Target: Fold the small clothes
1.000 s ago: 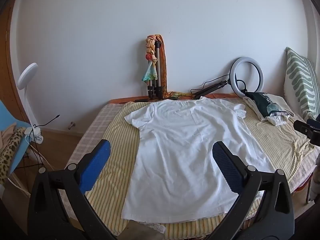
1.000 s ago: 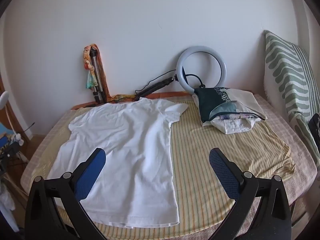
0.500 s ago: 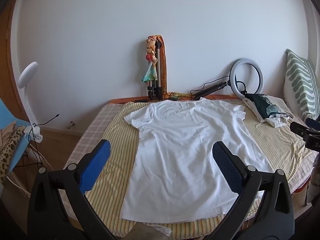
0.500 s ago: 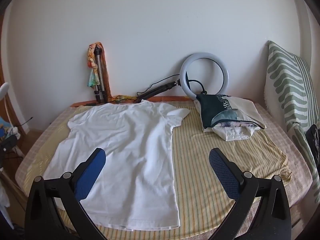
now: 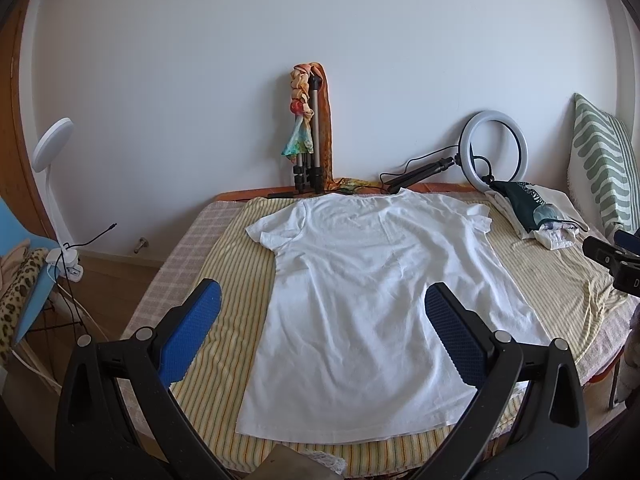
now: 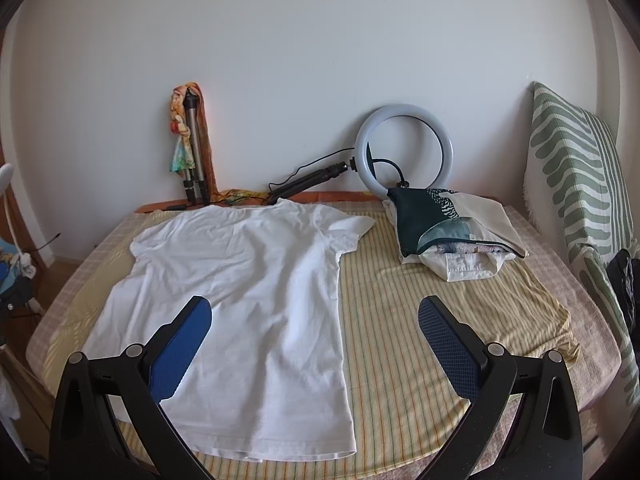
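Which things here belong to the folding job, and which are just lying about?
For the job:
white T-shirt, spread flat
left gripper, open
right gripper, open

Lying about:
ring light
tripod
patterned bag
striped pillow

I see a ring light [image 6: 404, 152] leaning on the wall, a tripod [image 5: 312, 136] with a scarf [image 5: 301, 120] draped on it, a striped pillow [image 6: 580, 184] at right, a lamp [image 5: 52, 148], and a blue chair [image 5: 28, 280] at left.
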A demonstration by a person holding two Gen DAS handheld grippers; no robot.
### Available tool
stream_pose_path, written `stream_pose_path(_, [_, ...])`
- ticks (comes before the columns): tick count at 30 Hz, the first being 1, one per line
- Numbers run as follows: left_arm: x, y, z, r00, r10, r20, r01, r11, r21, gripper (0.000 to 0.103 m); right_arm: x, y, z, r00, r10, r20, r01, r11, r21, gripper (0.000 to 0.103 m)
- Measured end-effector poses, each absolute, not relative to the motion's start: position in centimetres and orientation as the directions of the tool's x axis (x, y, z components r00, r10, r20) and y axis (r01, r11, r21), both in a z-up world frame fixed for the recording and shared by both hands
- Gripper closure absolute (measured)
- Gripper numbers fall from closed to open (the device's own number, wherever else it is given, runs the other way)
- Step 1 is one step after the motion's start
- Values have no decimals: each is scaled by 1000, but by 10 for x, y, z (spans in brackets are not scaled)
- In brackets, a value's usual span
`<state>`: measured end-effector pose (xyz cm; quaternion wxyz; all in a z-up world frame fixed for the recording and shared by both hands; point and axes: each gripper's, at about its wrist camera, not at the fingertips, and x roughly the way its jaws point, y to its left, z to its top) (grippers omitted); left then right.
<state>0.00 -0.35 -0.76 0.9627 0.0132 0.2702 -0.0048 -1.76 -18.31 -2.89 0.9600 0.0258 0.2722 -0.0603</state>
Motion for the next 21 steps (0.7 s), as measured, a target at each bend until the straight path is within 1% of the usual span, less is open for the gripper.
stream_pose_path(21, [0,1,-14,851,8,-526,9,1000,30,0,-18,-185,-29,841,-134,-524,162,987,8,0])
